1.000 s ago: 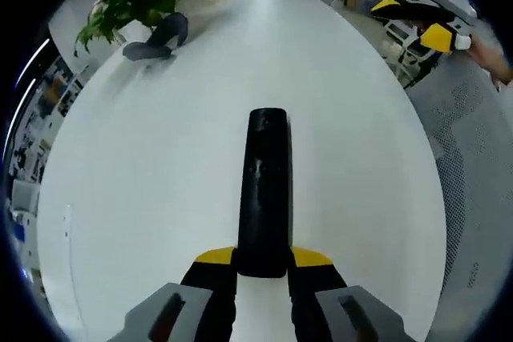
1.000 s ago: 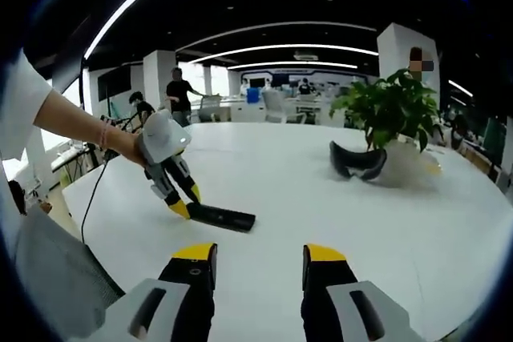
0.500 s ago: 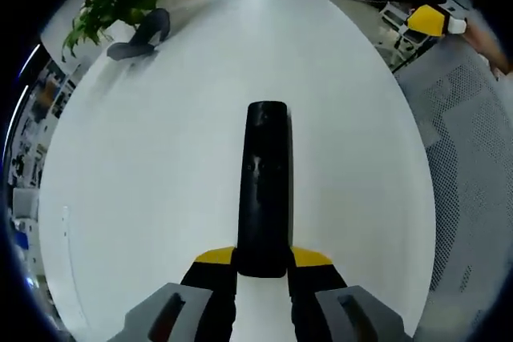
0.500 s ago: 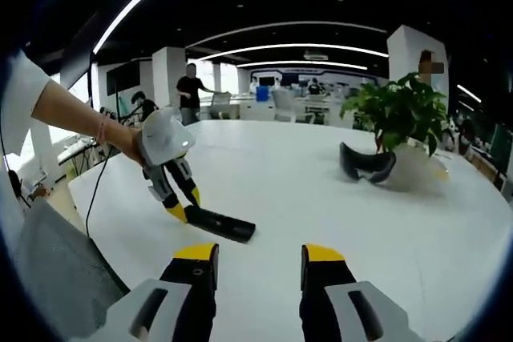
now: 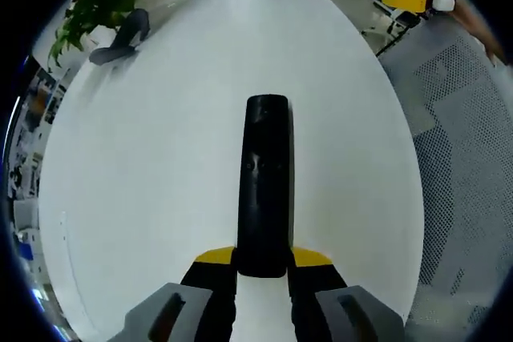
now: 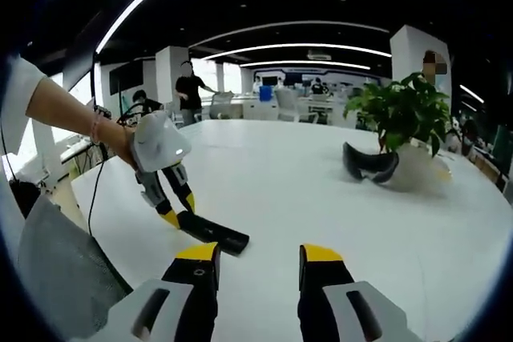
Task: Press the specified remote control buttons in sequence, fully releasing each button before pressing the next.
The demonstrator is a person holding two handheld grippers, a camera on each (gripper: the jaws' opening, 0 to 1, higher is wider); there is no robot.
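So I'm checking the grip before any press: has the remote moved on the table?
Yes. In the right gripper view the remote, held by the left claw, has tilted, near end lifted off the table.

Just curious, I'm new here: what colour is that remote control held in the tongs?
Black. The remote control shows best in the left gripper view, against the white table.

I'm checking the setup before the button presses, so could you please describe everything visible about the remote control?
The remote control is a long, slim black bar, seemingly plastic with a slight sheen; faint buttons mark its middle. The left gripper clamps its near end between yellow-tipped jaws. In the right gripper view it lies low over the white table, far end tilted down; contact cannot be told.
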